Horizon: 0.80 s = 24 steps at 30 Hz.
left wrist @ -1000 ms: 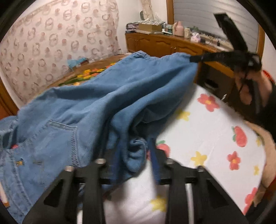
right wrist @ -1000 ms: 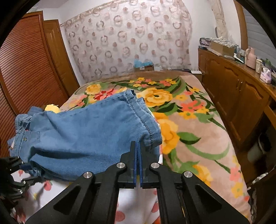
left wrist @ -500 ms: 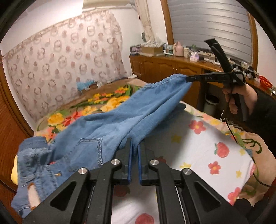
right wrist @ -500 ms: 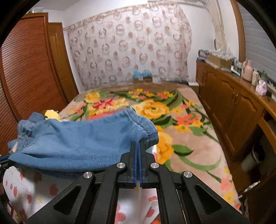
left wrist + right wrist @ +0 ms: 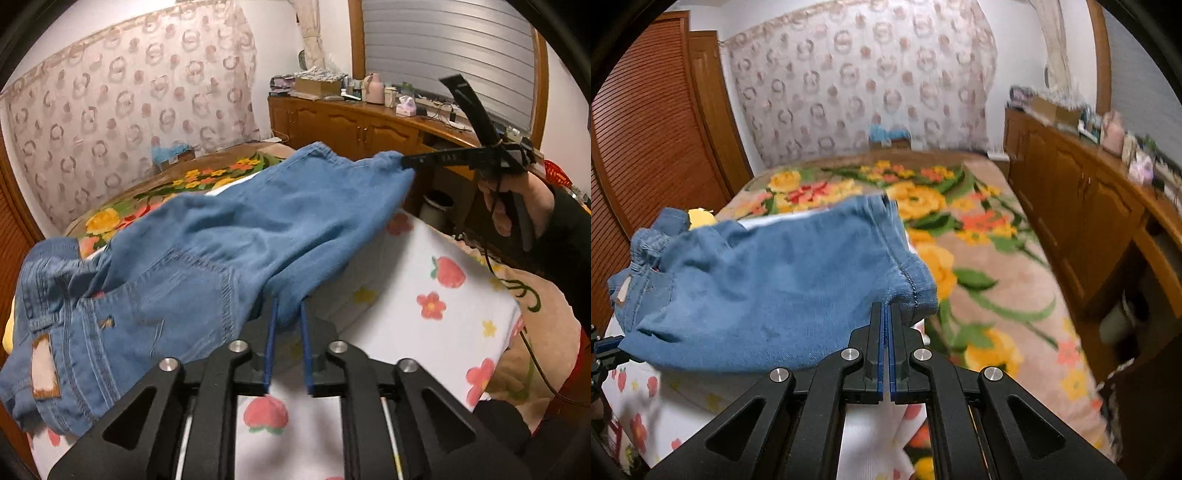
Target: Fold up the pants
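Note:
The blue denim pants [image 5: 229, 236] lie spread over a white flowered sheet [image 5: 443, 317] on the bed, waistband and brown patch at the left. My left gripper [image 5: 287, 306] has its blue pads slightly apart with a fold of the pants' edge between them. My right gripper [image 5: 885, 314] is shut on the hem of a pant leg [image 5: 916, 291] and holds it raised above the sheet. In the left wrist view the right gripper [image 5: 404, 161] pinches that hem corner at the upper right. The pants [image 5: 768, 288] sag between the two grippers.
A floral blanket [image 5: 979, 236] covers the bed beyond the sheet. A wooden cabinet [image 5: 1089, 206] with clutter on top runs along the right. A slatted wooden door [image 5: 646, 140] stands at the left. A patterned curtain [image 5: 857, 81] hangs at the back.
The left pads have parted from tightly closed to slightly apart around the fabric. The right gripper has carried the hem lower and toward the waistband. The pants lie flatter.

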{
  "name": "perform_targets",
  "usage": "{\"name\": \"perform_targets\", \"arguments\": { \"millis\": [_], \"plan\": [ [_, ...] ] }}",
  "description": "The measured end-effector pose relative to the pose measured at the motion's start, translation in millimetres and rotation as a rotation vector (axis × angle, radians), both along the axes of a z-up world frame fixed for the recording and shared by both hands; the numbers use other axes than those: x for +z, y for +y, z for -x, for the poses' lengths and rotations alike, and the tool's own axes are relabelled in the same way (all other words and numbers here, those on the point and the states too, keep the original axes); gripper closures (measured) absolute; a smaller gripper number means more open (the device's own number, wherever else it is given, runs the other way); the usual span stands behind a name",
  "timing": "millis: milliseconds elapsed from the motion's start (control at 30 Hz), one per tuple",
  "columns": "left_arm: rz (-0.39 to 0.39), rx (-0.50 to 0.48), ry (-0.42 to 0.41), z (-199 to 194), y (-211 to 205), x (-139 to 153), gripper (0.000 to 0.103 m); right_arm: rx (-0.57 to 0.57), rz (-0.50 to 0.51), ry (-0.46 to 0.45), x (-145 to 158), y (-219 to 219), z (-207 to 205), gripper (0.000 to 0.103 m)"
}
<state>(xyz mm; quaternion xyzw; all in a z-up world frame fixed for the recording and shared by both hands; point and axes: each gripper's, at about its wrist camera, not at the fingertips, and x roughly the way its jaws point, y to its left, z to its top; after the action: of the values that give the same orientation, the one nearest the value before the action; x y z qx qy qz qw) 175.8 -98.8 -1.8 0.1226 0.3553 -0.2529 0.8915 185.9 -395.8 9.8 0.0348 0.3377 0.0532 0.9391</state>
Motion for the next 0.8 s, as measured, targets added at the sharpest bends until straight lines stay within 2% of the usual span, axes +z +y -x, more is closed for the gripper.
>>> {"name": "perform_targets", "arguments": {
  "millis": [67, 133, 167, 233, 533, 800],
  "plan": [
    [0.006, 0.013, 0.007, 1.3, 8.4, -3.0, 0.058, -0.006, -0.011, 0.014, -7.5, -1.3, -1.4, 0.102],
    [0.016, 0.039, -0.001, 1.6, 20.3, -2.2, 0.041, -0.010, -0.006, 0.022, -10.6, 0.4, -1.9, 0.102],
    [0.023, 0.056, -0.003, 0.8, 28.5, -2.1, 0.034, -0.010, -0.002, 0.022, -10.2, 1.6, -1.9, 0.102],
    [0.034, 0.086, -0.003, -1.4, 41.2, -2.1, 0.027, -0.011, 0.006, 0.020, -9.1, 5.6, -3.0, 0.102],
    [0.033, 0.257, -0.028, -14.0, 97.0, 0.8, 0.026, 0.049, -0.004, -0.040, 14.2, 32.8, -14.9, 0.102],
    [0.050, 0.331, -0.049, -20.9, 134.3, 10.2, 0.026, 0.212, 0.019, -0.125, 59.7, 106.8, -12.2, 0.102]
  ]
}}
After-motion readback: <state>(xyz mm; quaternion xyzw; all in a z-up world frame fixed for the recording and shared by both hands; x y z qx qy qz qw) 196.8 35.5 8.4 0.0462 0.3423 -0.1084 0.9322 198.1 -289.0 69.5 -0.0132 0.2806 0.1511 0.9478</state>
